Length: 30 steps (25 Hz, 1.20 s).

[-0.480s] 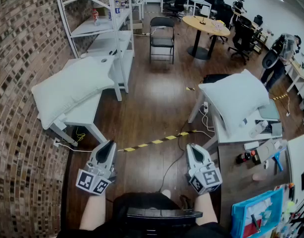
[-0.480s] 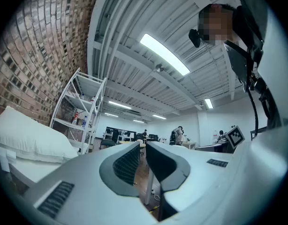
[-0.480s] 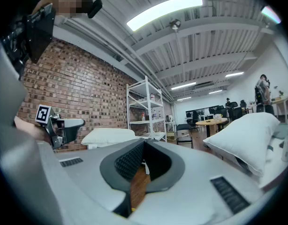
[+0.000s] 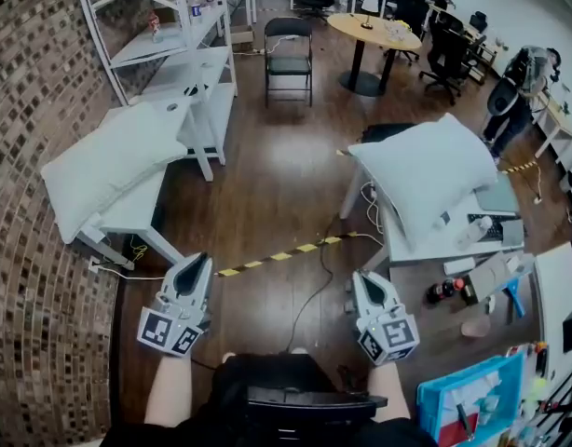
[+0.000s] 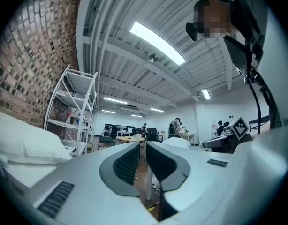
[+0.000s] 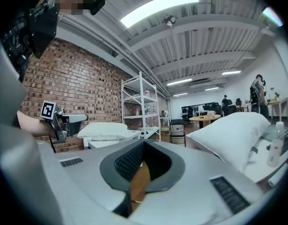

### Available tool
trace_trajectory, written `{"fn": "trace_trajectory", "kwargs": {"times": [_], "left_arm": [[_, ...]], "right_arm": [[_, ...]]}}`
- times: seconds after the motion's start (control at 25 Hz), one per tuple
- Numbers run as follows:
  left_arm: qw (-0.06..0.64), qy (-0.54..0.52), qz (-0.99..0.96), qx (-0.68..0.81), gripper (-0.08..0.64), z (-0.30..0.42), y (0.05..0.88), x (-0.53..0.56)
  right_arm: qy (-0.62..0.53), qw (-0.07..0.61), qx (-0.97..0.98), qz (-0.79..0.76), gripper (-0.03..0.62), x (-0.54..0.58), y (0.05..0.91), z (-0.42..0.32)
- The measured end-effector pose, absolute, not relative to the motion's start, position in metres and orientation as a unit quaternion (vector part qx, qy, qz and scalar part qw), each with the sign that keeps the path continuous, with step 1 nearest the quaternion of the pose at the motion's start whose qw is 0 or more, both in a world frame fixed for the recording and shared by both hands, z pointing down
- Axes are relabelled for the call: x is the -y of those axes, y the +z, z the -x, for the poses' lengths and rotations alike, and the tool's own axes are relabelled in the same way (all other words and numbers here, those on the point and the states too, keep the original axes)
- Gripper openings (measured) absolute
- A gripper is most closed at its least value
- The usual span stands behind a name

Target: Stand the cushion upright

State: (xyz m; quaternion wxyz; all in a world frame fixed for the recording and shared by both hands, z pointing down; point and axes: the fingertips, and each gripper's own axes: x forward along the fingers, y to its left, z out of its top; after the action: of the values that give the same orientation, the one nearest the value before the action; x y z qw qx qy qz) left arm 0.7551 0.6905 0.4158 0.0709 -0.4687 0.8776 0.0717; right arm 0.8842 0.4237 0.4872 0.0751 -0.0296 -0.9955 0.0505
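Observation:
A white cushion (image 4: 114,166) lies flat on a low white table (image 4: 142,214) by the brick wall; it also shows in the left gripper view (image 5: 22,139) and the right gripper view (image 6: 106,129). A second white cushion (image 4: 435,184) leans tilted on a white desk (image 4: 435,245) at the right, and is seen large in the right gripper view (image 6: 233,135). My left gripper (image 4: 199,262) (image 5: 143,144) and right gripper (image 4: 359,279) (image 6: 141,144) hover over the wooden floor, well short of both cushions. Both are shut with nothing in them.
A white shelf rack (image 4: 165,26) stands behind the left table. A folding chair (image 4: 288,49) and a round table (image 4: 374,31) stand farther back. Yellow-black tape (image 4: 286,252) and a cable cross the floor. A blue bin (image 4: 472,403) and bottles sit at the right; a person (image 4: 524,82) stands far right.
The head view has shifted slightly, so the room sits a little higher and further left. Both grippers stay low in front of the person, still shut and empty.

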Motion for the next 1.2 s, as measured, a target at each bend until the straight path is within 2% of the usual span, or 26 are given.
{"fn": "trace_trajectory", "kwargs": {"times": [0.2, 0.4, 0.56, 0.72, 0.92, 1.2], "left_arm": [[0.062, 0.083, 0.469, -0.877, 0.041, -0.744, 0.420, -0.665], [0.052, 0.100, 0.482, -0.869, 0.041, -0.706, 0.431, -0.638], [0.075, 0.100, 0.491, -0.862, 0.041, -0.646, 0.419, -0.624], [0.071, 0.099, 0.461, -0.879, 0.041, -0.565, 0.414, -0.627], [0.069, 0.118, 0.490, -0.861, 0.041, -0.498, 0.405, -0.627], [0.059, 0.125, 0.507, -0.851, 0.041, -0.419, 0.405, -0.618]], "right_arm": [[0.055, 0.082, 0.995, 0.020, 0.005, -0.392, 0.495, -0.874], [0.035, 0.096, 0.995, 0.018, 0.005, -0.381, 0.498, -0.827], [0.013, 0.078, 0.996, 0.030, 0.005, -0.383, 0.477, -0.767], [0.012, 0.069, 0.998, 0.004, 0.005, -0.377, 0.460, -0.702], [0.032, 0.051, 0.997, -0.048, 0.005, -0.361, 0.441, -0.651], [0.042, 0.080, 0.994, -0.057, 0.005, -0.362, 0.453, -0.593]]}}
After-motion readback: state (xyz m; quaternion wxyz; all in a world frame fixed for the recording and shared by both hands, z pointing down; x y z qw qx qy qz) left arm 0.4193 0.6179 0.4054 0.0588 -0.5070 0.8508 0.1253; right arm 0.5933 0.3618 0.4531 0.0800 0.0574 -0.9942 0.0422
